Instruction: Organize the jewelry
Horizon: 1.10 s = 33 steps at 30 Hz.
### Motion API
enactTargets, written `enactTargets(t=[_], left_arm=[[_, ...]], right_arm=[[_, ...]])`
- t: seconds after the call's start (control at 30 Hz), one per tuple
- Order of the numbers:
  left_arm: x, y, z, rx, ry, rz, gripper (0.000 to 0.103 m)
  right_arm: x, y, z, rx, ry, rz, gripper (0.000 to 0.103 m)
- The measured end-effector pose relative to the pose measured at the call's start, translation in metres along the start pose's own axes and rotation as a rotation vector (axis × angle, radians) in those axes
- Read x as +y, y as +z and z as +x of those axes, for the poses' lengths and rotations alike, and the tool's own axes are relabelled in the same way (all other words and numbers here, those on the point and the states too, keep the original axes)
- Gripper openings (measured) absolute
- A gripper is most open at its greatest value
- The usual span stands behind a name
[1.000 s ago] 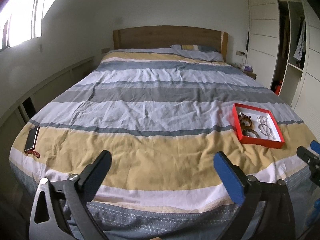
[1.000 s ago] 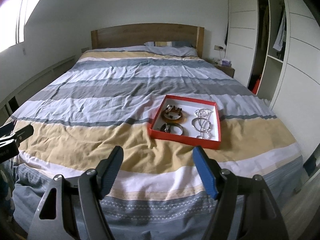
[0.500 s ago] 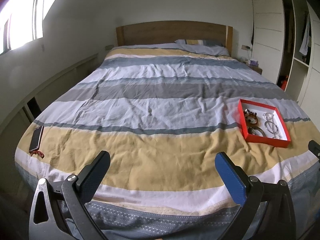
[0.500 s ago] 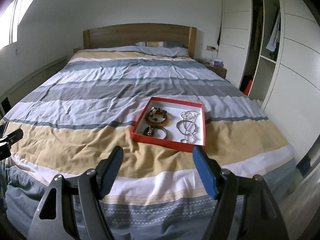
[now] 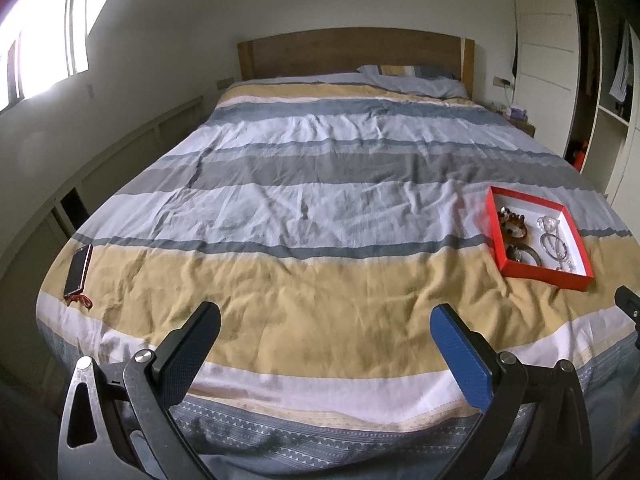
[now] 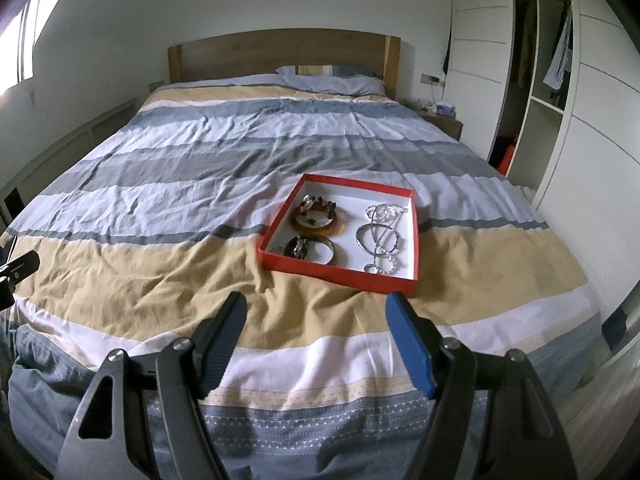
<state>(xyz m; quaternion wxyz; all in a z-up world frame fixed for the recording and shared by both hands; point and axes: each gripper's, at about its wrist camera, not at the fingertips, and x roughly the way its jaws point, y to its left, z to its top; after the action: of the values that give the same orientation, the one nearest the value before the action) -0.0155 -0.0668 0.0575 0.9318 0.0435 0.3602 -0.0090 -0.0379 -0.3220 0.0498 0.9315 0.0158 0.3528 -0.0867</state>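
Left wrist view: left hand-held gripper [image 5: 325, 332] spread wide, nothing between its fingers, poised over the foot of the bed [image 5: 320, 208]. Red tray [image 5: 505, 258] at 2 o'clock on the striped duvet, well apart from the gripper, holding the jewelry: brown bangle [image 5: 516, 230], dark bracelet [image 5: 524, 253], silver chains [image 5: 554, 242]. Phone [image 5: 79, 265] at 9 o'clock near the bed's left edge. Tip of the right hand-held gripper [image 5: 629, 302] showing at 3 o'clock. Headboard [image 5: 352, 53] at 12 o'clock.

Right wrist view: right hand-held gripper [image 6: 316, 322] likewise spread wide and empty, low over the yellow stripe. Red tray [image 6: 276, 258] just beyond it at 12 o'clock, lying flat on the duvet. Inside, brown bangle [image 6: 320, 222] at 10 o'clock, dark bracelet [image 6: 310, 249] at 8 o'clock, silver chains [image 6: 382, 234] filling the right half. Wardrobe [image 6: 536, 92] at 2 o'clock.
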Motion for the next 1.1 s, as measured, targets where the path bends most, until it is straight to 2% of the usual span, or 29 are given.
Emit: enactTargets(t=[1.1], left_arm=[[-0.013,-0.007,0.034,0.083,0.007,0.036,0.102]], right_arm=[[-0.007,-0.003,0.029,0.054,0.004,0.006,0.070]])
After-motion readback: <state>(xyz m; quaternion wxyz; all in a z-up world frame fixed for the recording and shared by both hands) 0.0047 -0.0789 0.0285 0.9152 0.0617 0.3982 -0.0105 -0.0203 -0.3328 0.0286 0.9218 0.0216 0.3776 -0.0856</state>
